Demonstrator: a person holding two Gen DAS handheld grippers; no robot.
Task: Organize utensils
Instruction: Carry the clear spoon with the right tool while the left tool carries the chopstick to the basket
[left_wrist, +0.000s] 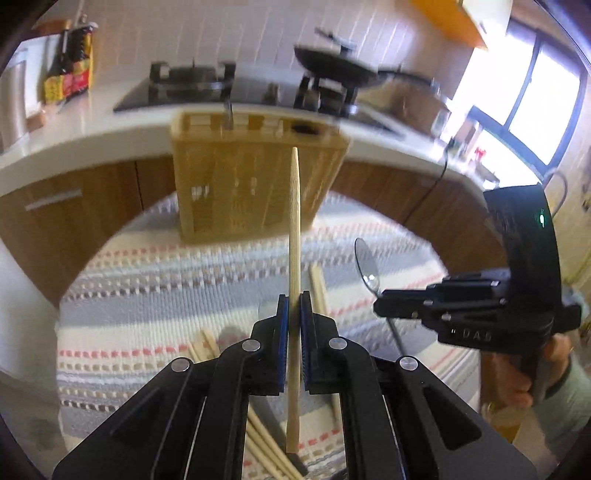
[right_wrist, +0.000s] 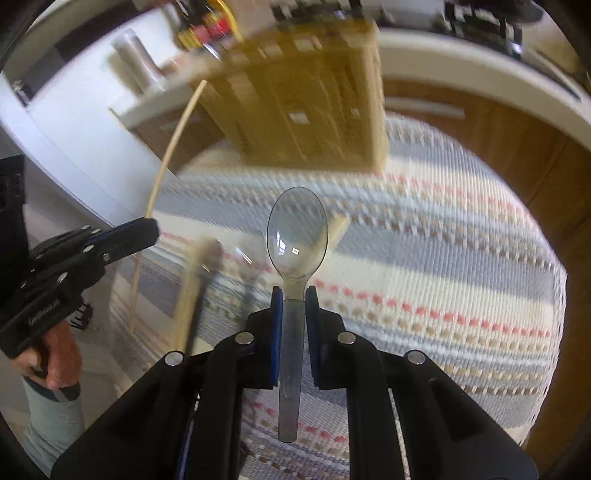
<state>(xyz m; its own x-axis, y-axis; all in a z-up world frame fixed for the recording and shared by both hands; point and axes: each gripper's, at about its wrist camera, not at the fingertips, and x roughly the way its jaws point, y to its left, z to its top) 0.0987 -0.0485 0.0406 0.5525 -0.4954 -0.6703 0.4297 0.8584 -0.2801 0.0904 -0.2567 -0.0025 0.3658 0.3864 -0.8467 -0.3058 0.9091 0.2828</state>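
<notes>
My left gripper (left_wrist: 294, 299) is shut on a single wooden chopstick (left_wrist: 294, 229), held above the striped cloth and pointing toward the bamboo utensil holder (left_wrist: 255, 184). Seen from the right wrist view, that left gripper (right_wrist: 153, 229) carries the chopstick (right_wrist: 168, 147) up past the holder (right_wrist: 314, 96). My right gripper (right_wrist: 294, 291) is shut on the handle of a clear plastic spoon (right_wrist: 297, 236), bowl forward, lifted off the cloth. In the left wrist view the right gripper (left_wrist: 376, 306) shows at the right with the spoon (left_wrist: 366, 264).
Several loose chopsticks (left_wrist: 266, 443) lie on the striped cloth (left_wrist: 147, 295) below my left gripper, more chopsticks (right_wrist: 192, 291) left of the spoon. Behind the holder runs a white counter (left_wrist: 92, 125) with a stove (left_wrist: 177, 88), a wok (left_wrist: 336, 66) and bottles (left_wrist: 70, 62).
</notes>
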